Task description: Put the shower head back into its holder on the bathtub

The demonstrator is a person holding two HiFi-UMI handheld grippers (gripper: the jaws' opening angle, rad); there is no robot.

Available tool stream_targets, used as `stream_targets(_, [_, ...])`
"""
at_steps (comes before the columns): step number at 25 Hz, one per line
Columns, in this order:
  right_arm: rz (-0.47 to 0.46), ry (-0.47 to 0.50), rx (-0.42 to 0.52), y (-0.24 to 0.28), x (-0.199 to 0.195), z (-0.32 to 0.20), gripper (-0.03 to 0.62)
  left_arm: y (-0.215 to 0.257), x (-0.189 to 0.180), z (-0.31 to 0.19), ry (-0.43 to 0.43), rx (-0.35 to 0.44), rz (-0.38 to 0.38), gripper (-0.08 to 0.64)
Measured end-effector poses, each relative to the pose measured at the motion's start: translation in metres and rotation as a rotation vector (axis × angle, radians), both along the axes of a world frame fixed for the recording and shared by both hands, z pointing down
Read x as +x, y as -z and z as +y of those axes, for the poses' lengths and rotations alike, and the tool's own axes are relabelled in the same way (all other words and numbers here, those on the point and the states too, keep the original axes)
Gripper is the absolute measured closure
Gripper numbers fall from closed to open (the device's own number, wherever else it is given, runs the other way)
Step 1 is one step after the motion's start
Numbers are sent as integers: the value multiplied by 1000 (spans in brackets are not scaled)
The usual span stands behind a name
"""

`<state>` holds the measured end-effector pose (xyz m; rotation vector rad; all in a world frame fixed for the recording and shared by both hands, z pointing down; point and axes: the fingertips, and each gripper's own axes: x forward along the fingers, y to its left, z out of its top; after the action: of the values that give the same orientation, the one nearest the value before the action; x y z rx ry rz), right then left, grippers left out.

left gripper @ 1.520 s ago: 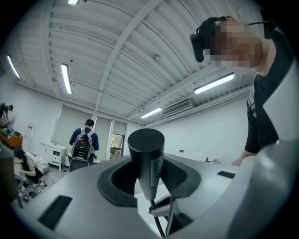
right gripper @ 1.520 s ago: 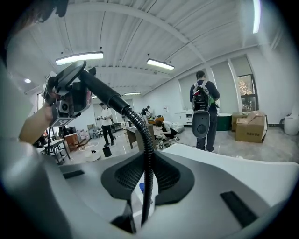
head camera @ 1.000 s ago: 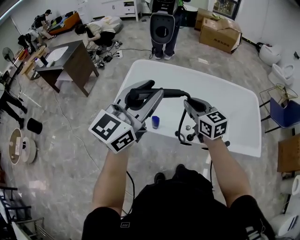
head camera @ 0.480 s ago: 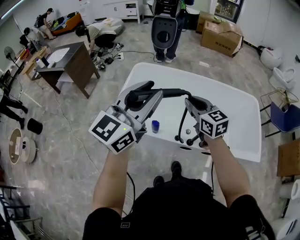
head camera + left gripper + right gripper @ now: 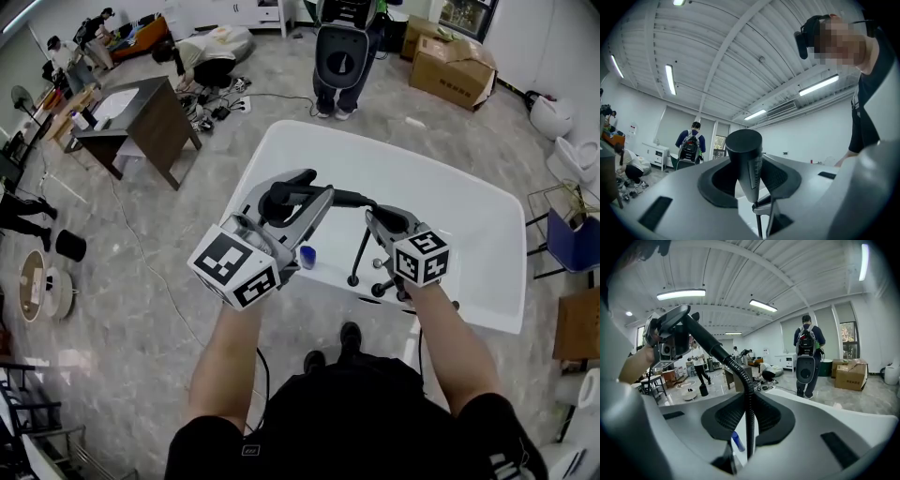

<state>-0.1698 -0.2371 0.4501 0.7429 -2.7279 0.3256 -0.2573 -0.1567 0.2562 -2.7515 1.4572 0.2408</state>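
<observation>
1. The left gripper (image 5: pixel 302 195) is clamping the shower head (image 5: pixel 281 194) by its black handle. Its jaws are standing roughly half apart, with the pads pressing on the handle from both sides.
2. The shower head is hanging above the bathtub (image 5: pixel 469 220). In the head view its long axis is running 9 to 3 o'clock, with the hose end at 3.
3. The hose (image 5: pixel 360 251) is leaving the handle at 3 o'clock and passing between the right gripper (image 5: pixel 380 221) jaws. These are standing narrowly apart and pinching it. From there the hose is dropping toward 6 o'clock to the rim fittings (image 5: pixel 377 289).
4. Judgement: the holder is probably sitting among those fittings, though I cannot tell which one it is. That is placing it at about 5 o'clock from the left fingers and just below the right ones. The right hand is nearer, but the left is carrying the head.
</observation>
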Motion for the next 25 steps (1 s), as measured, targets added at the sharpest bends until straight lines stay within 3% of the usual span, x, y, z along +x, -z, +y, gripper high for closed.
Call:
stream_targets(7, [33,36,-108,-56,2,22,517,-29,24,-10,-58,-63,-30,419])
stream_targets(14, [48,47,-208,-95,12,56,514,-50,49,-11,-131,-117,5,420])
stream_targets(19, [-14,74,-271,-101,29,83,475,-62,63,-1,-154,-129,-8,420])
stream_targets(25, [-48,-24,-250,-91,61,95,494,-97,66,8,-177,-181,-54,420])
